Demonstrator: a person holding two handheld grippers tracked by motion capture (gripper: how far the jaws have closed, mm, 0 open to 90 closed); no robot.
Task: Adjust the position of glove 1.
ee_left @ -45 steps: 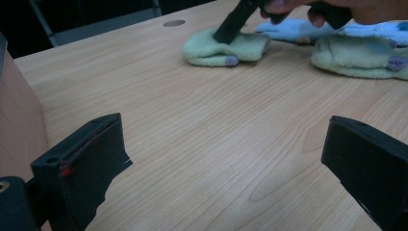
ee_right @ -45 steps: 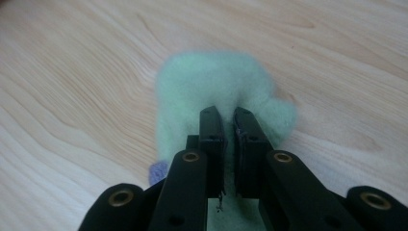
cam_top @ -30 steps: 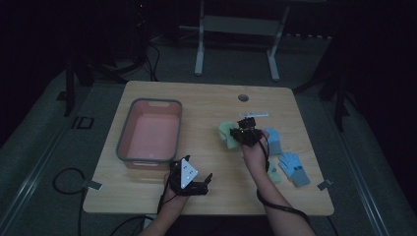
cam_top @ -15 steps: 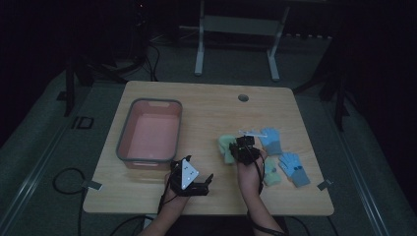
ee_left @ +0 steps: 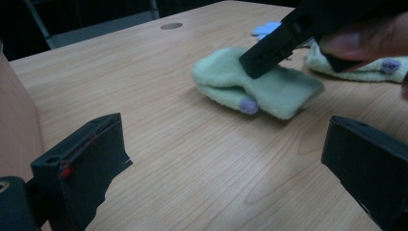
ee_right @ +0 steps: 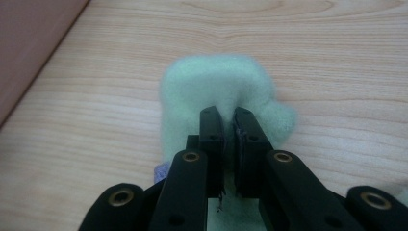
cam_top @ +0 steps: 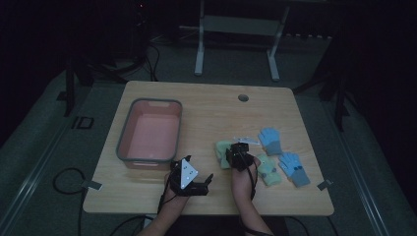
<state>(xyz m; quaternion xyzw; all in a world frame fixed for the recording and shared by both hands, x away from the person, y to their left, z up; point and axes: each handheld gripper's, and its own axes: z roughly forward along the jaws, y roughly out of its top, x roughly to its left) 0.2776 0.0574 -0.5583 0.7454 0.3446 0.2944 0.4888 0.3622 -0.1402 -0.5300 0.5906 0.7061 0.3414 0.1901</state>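
A pale green fleece glove lies on the wooden table, and my right gripper is shut on a fold of it. In the high view that green glove sits right of the tub, under the right gripper. My left gripper hovers open near the front edge, a short way left of the glove. Along its wide-apart jaws, the left gripper holds nothing, with the green glove ahead and the right gripper on top of it.
A pink tub with a grey rim stands at the left; its wall is close to my left gripper. A second green glove and two blue gloves lie to the right. A round hole marks the far table edge.
My right gripper has come toward the near edge and slightly left, dragging the green glove with it. The left gripper has stayed put and open.
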